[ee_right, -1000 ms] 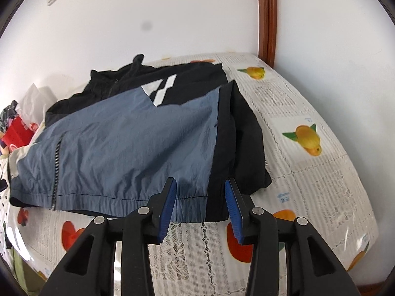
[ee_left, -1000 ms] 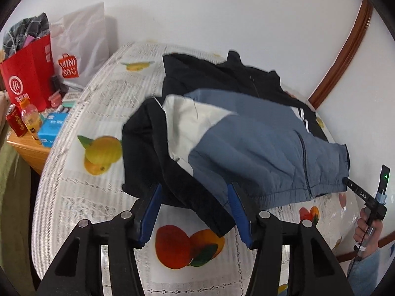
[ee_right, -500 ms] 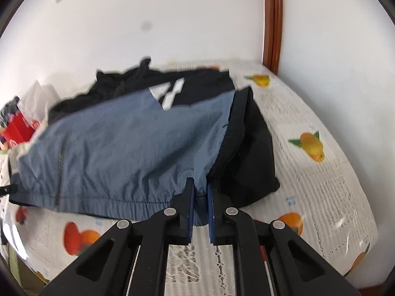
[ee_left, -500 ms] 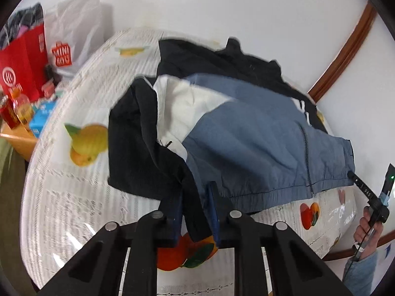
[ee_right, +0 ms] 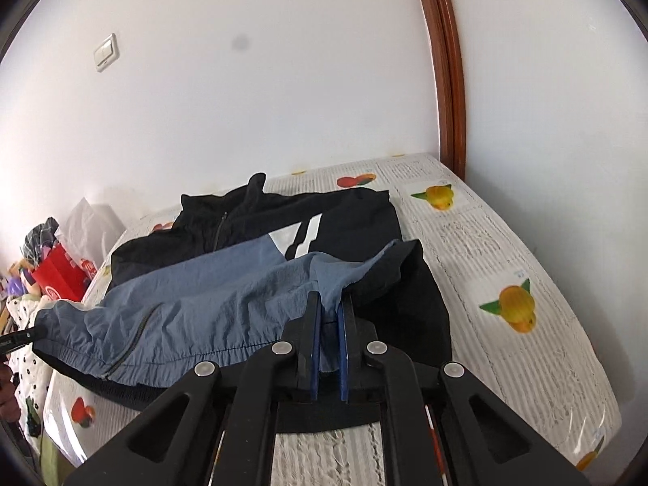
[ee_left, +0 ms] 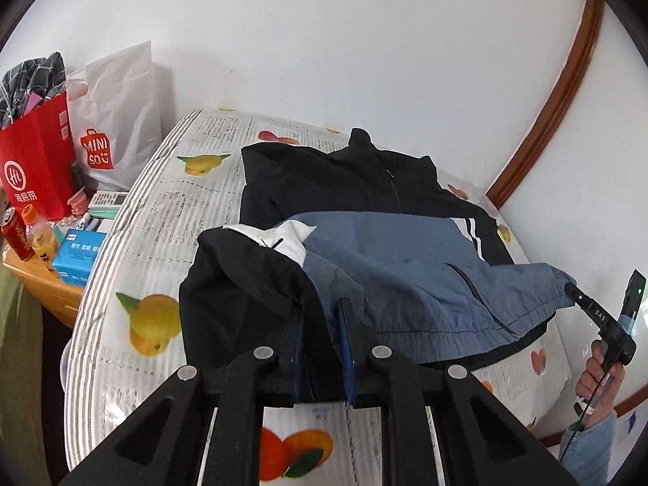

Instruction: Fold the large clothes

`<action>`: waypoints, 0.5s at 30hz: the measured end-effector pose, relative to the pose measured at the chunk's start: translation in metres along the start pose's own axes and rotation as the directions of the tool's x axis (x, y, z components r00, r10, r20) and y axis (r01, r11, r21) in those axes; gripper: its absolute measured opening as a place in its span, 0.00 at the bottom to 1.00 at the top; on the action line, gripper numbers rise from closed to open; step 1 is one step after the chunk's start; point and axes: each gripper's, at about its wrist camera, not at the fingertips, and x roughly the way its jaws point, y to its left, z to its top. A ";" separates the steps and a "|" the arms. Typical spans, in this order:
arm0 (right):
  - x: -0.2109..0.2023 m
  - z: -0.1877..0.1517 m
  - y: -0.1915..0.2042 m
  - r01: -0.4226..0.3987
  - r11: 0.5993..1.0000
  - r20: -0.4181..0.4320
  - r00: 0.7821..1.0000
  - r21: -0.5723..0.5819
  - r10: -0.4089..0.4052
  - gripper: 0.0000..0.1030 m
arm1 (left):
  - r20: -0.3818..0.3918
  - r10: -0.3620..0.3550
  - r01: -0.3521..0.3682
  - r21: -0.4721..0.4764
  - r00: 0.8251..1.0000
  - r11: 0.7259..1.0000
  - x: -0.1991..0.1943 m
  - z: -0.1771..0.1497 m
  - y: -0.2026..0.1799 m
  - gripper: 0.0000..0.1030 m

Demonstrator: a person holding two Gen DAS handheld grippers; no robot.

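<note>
A black, blue and white jacket [ee_left: 405,259] lies on the bed with its collar toward the far wall. My left gripper [ee_left: 322,324] is shut on the black fabric at the jacket's near left hem and holds it raised. In the right wrist view my right gripper [ee_right: 329,312] is shut on the blue hem of the jacket [ee_right: 210,287] at its near right corner, lifted off the bed. The right gripper also shows in the left wrist view [ee_left: 575,289], pinching the hem. The lower jacket hangs between the two grippers.
The bed [ee_left: 170,210] has a fruit-print cover. To its left a wooden bedside table [ee_left: 44,283] holds a red bag [ee_left: 36,166], a white bag [ee_left: 117,121], a can, a bottle and a blue box. White walls and a brown door frame [ee_right: 445,81] stand behind.
Both grippers closed from open onto the jacket's bottom hem, then lifted it up off the bed, bunching the fabric.
</note>
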 end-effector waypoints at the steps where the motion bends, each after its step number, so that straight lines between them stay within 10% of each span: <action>1: 0.002 0.002 0.000 0.002 1.000 0.001 1.000 0.002 -0.002 0.07 | -0.004 0.004 -0.004 0.001 1.000 1.000 0.003 0.003 0.000 0.14; 15: 0.054 0.042 -0.001 -0.013 1.000 0.001 1.000 0.027 0.013 0.07 | -0.017 0.025 -0.025 -0.003 1.000 1.000 0.047 0.055 0.003 0.15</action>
